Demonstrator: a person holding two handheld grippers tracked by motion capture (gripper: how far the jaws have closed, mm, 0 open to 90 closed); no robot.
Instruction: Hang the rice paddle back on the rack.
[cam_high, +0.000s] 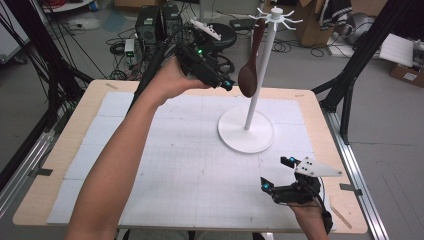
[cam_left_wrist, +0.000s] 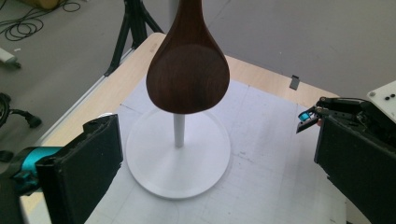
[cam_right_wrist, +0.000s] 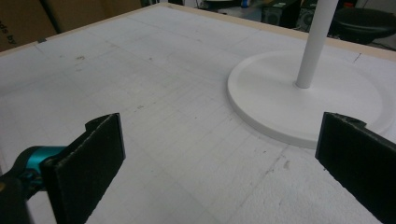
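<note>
Your left gripper (cam_high: 226, 84) is held in the air just beside the dark wooden spoon (cam_high: 248, 75), which hangs from a hook at the top of the white stand (cam_high: 246, 130) with its bowl against the pole; the jaws are spread wide and empty, and in the left gripper view the spoon's bowl sits ahead of them, between the two pads but touching neither. Your right gripper (cam_high: 277, 172) rests low over the white mat (cam_high: 175, 165), on your side of the stand's round base, jaws also wide apart and holding nothing.
</note>
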